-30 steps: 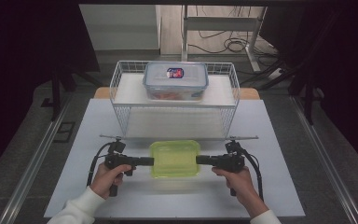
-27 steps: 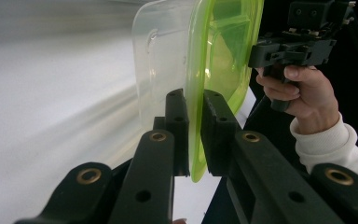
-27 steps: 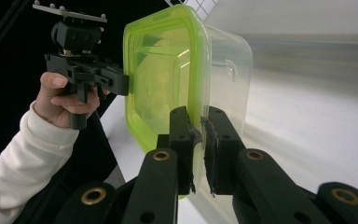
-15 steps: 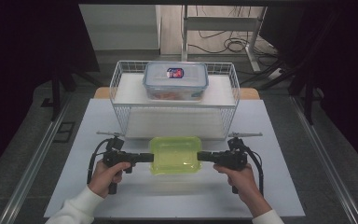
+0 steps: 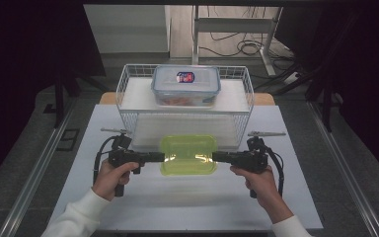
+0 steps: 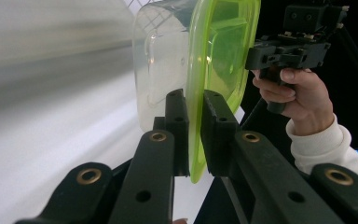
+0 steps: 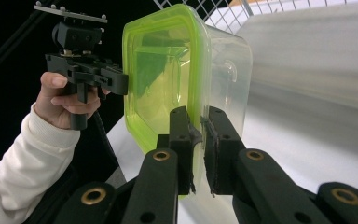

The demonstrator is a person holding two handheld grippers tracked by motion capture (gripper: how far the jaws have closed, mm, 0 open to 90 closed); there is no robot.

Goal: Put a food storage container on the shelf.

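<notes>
A clear container with a lime-green lid (image 5: 188, 154) hangs level above the white table (image 5: 177, 205), just in front of the wire basket. My left gripper (image 5: 160, 157) is shut on the lid's rim at its left end, my right gripper (image 5: 216, 157) on the rim at its right end. In the left gripper view the jaws (image 6: 194, 95) pinch the green edge, with the container (image 6: 223, 46) standing on edge and the other hand's gripper (image 6: 289, 46) beyond it. The right gripper view shows the same grip (image 7: 198, 114) on the container (image 7: 158, 70), with the other gripper (image 7: 86, 70) past it.
A white wire basket (image 5: 128, 94) stands at the back of the table, close behind the held container. Inside it sits a clear box with a blue-rimmed lid (image 5: 186, 85) and reddish contents. Dark floor and metal rails flank the table.
Both grippers have risen together with the green-lidded container between them. It now sits higher in the high view, its far edge against the basket's front wall.
</notes>
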